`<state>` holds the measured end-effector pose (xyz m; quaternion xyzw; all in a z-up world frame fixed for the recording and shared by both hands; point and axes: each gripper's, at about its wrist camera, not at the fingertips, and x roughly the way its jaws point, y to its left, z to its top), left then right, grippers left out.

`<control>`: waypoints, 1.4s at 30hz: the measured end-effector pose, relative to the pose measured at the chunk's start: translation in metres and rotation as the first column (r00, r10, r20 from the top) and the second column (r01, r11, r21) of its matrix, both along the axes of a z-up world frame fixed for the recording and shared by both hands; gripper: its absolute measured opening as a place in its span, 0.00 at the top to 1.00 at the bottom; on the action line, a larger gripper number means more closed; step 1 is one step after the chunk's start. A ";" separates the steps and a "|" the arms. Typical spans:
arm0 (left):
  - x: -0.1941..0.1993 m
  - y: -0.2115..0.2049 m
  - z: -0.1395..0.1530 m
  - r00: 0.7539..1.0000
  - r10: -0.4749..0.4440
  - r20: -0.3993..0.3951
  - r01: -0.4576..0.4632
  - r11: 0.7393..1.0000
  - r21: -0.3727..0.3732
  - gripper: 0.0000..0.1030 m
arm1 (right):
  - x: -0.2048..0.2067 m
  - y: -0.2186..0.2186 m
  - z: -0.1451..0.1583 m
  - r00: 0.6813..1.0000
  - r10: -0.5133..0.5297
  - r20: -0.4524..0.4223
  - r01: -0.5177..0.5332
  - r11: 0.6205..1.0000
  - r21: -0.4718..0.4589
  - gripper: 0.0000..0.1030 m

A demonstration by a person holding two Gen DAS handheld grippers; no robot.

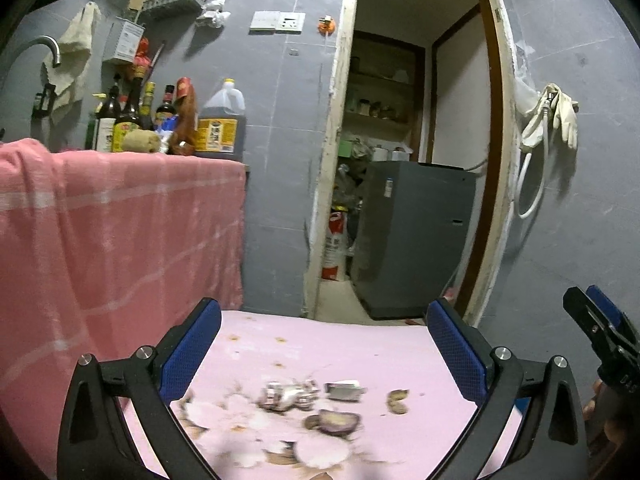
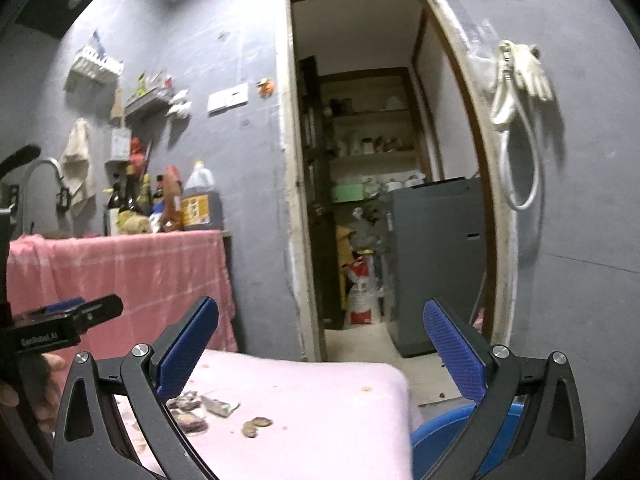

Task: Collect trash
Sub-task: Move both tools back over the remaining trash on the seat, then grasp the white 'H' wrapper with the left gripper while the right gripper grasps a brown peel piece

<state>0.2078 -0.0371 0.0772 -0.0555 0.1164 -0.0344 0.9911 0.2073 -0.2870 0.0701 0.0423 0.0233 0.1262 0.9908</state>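
Both grippers (image 1: 324, 344) (image 2: 320, 344) gape empty over the scraps (image 1: 296, 404) — best pinch the foil wrapper (image 1: 345, 390) squarely, low.

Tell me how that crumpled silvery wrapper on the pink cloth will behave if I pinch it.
The silvery wrapper looks thin and creased, so probably light and floppy, crushing flat between the pads. Lying loose on the pink cloth, it may slide when nudged. Both grippers are open.
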 end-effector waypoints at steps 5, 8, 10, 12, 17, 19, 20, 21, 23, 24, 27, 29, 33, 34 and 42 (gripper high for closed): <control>-0.004 0.016 -0.008 1.000 0.030 0.010 -0.030 0.999 0.017 0.02 | 0.004 0.021 -0.005 1.000 0.016 -0.008 -0.016 0.999 -0.039 0.00; -0.004 0.024 -0.016 0.999 0.043 0.005 -0.043 0.999 0.029 0.02 | 0.008 0.029 -0.010 0.999 0.025 -0.025 -0.026 0.998 -0.056 0.00; 0.000 0.029 -0.022 0.999 0.042 -0.012 -0.042 0.999 0.029 0.02 | 0.012 0.034 -0.015 0.999 0.029 -0.042 -0.032 0.997 -0.075 0.00; 0.007 0.034 -0.030 0.998 0.038 -0.054 -0.037 0.999 0.025 0.02 | 0.016 0.039 -0.019 0.998 0.029 -0.059 -0.034 0.995 -0.091 0.00; 0.023 0.047 -0.052 0.986 0.033 -0.164 -0.033 0.999 0.000 0.02 | 0.035 0.047 -0.031 0.990 0.001 -0.143 -0.018 0.993 -0.118 0.00; 0.029 0.050 -0.059 0.979 0.034 -0.199 -0.036 0.999 -0.002 0.02 | 0.043 0.048 -0.036 0.984 -0.016 -0.179 -0.008 0.991 -0.132 0.00; 0.032 0.052 -0.063 0.976 0.038 -0.216 -0.040 0.999 -0.003 0.02 | 0.046 0.048 -0.038 0.981 -0.020 -0.195 -0.007 0.991 -0.137 0.00; 0.035 0.054 -0.064 0.973 0.036 -0.227 -0.038 0.999 -0.005 0.02 | 0.049 0.048 -0.041 0.977 -0.021 -0.213 -0.010 0.990 -0.140 0.00; 0.041 0.056 -0.071 0.966 0.015 -0.259 -0.022 1.000 -0.023 0.02 | 0.055 0.048 -0.047 0.970 -0.018 -0.243 -0.017 0.990 -0.143 0.00; 0.043 0.056 -0.074 0.963 0.010 -0.268 -0.019 0.999 -0.028 0.02 | 0.057 0.048 -0.049 0.967 -0.016 -0.255 -0.022 0.989 -0.144 0.00; 0.049 0.054 -0.082 0.954 0.009 -0.301 -0.013 1.000 -0.013 0.02 | 0.064 0.052 -0.057 0.954 -0.005 -0.299 -0.045 0.986 -0.161 0.00; 0.054 0.051 -0.086 0.945 0.006 -0.327 -0.003 1.000 0.008 0.02 | 0.069 0.057 -0.064 0.942 0.004 -0.336 -0.067 0.982 -0.178 0.00; 0.059 0.054 -0.095 0.930 -0.007 -0.369 0.010 1.000 0.007 0.02 | 0.076 0.059 -0.074 0.923 0.018 -0.383 -0.093 0.980 -0.178 0.00; 0.062 0.054 -0.097 0.925 -0.011 -0.381 0.013 1.000 0.004 0.02 | 0.077 0.059 -0.075 0.919 0.021 -0.394 -0.097 0.980 -0.174 0.00; 0.081 0.051 -0.100 0.901 -0.070 -0.429 0.067 0.997 -0.023 0.09 | 0.088 0.060 -0.084 0.882 0.039 -0.470 -0.131 0.978 -0.165 0.03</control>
